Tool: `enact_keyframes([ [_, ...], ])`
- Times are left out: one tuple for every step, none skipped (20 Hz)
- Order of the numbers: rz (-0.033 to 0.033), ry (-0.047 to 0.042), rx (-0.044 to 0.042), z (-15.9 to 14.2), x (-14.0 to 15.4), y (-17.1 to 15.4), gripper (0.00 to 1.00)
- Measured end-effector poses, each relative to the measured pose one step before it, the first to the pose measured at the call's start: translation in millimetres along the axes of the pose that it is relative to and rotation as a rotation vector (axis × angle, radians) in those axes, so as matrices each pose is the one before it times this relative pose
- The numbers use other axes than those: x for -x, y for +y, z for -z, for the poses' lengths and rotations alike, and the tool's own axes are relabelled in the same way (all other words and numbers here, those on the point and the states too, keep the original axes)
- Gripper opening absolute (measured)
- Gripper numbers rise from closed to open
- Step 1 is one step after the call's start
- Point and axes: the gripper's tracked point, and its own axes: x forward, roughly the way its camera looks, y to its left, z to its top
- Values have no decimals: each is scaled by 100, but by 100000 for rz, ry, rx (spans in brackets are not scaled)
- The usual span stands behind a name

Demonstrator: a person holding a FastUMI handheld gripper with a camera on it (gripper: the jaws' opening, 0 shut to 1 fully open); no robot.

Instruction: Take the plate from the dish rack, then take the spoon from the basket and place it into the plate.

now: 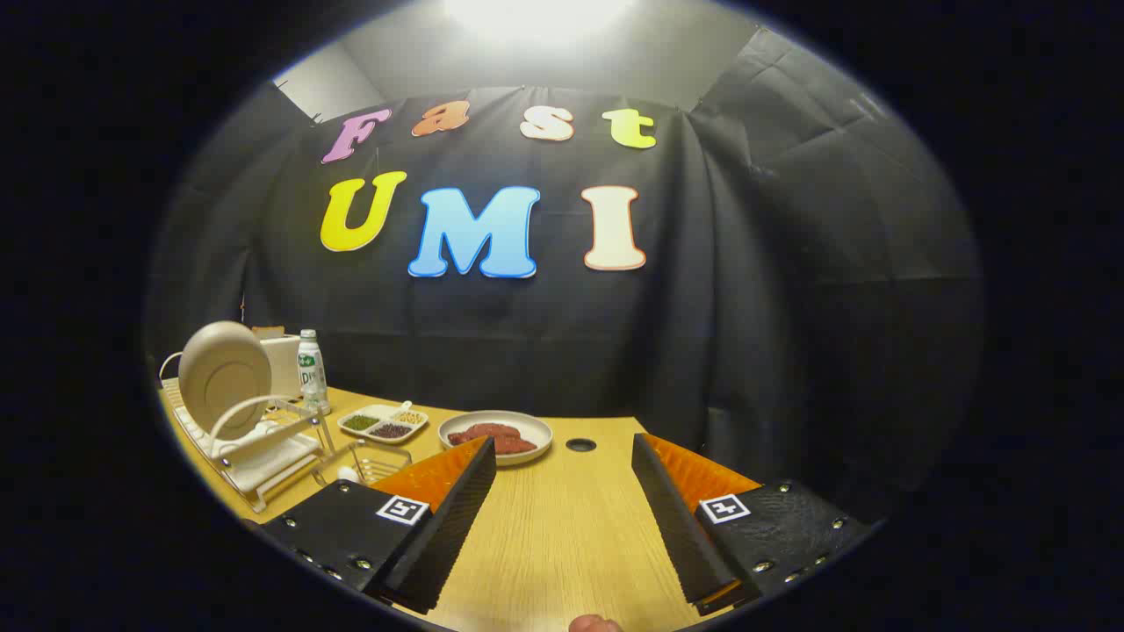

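A beige plate [226,376] stands upright in the white dish rack [263,448] on the wooden table, well to the left of the fingers. A wire basket [373,461] sits beside the rack, just behind the left finger; a pale spoon end [349,475] peeks from it. My gripper [564,452] hovers above the table with its fingers wide apart and nothing between them.
Just beyond the fingers lies a white bowl [497,434] with reddish meat. A divided dish [383,422] of grains and a water bottle [311,369] stand behind the basket. A round cable hole [580,445] is in the tabletop [562,535].
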Motion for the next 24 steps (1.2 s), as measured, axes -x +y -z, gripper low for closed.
enact_keyframes([
  [-240, -1341, -24, -2276, 845, 757, 96],
  [2, -1272, -446, -2354, 811, 869, 96],
  [-430, -468, -1607, -1964, 636, 1091, 96],
  [-599, 526, -1551, -1278, 452, 1184, 96],
  [66, -397, -1023, -1387, 506, 1077, 96],
  [374, -1514, 266, -1415, 422, 684, 96],
  [1217, -1319, 561, -1341, 219, 617, 96],
  [-70, -803, 459, -826, 205, 760, 96],
  [-198, 249, 869, -666, 33, 894, 96],
  [107, 395, 407, -519, 15, 628, 96],
  [-638, 346, 281, -629, -119, 806, 96],
  [384, 935, -38, -437, -232, 679, 96],
  [645, 1094, -346, -313, -71, 497, 96],
  [-293, 288, -796, -328, -7, 834, 96],
  [-288, 141, -960, -459, -161, 936, 96],
  [-286, 231, -776, -56, -269, 785, 96],
  [-548, 1161, -636, 64, -265, 881, 96],
  [-965, 1460, -321, 355, -349, 922, 96],
  [-1014, 1704, -253, 155, -325, 943, 96],
  [-785, 2413, -343, 322, -306, 794, 96],
  [-993, 2794, -396, 492, -334, 752, 96],
  [-1375, 2646, -701, 287, -333, 921, 96],
  [-1144, 3111, -1567, 205, -363, 835, 96],
  [-1219, 3281, -2094, 429, -555, 868, 96],
])
